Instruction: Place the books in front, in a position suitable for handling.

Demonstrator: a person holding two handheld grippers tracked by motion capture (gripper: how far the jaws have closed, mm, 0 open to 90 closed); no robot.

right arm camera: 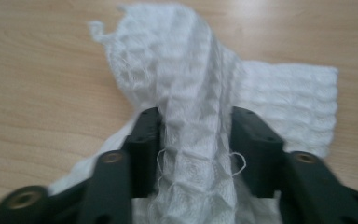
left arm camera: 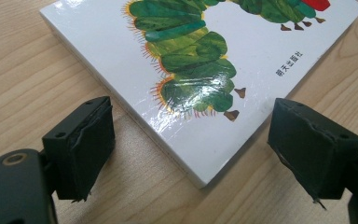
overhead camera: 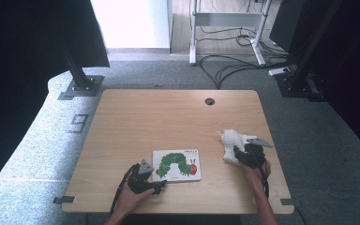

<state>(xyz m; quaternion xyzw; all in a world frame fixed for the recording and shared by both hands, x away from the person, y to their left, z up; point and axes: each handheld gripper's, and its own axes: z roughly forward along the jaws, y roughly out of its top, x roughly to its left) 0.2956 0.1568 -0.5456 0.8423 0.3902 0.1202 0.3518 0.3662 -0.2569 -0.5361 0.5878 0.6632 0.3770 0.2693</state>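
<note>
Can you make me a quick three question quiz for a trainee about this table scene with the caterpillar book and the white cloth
1. True or false: the left gripper is clamped on the picture book.
2. Which gripper holds the white cloth? A) left B) right C) neither
3. Fill in: the book's cover shows a green ____.

Key
1. False. In the left gripper view the jaws stand wide apart either side of the book's corner, not touching it.
2. B. In the right gripper view the right gripper pinches a raised fold of the cloth.
3. caterpillar
</note>
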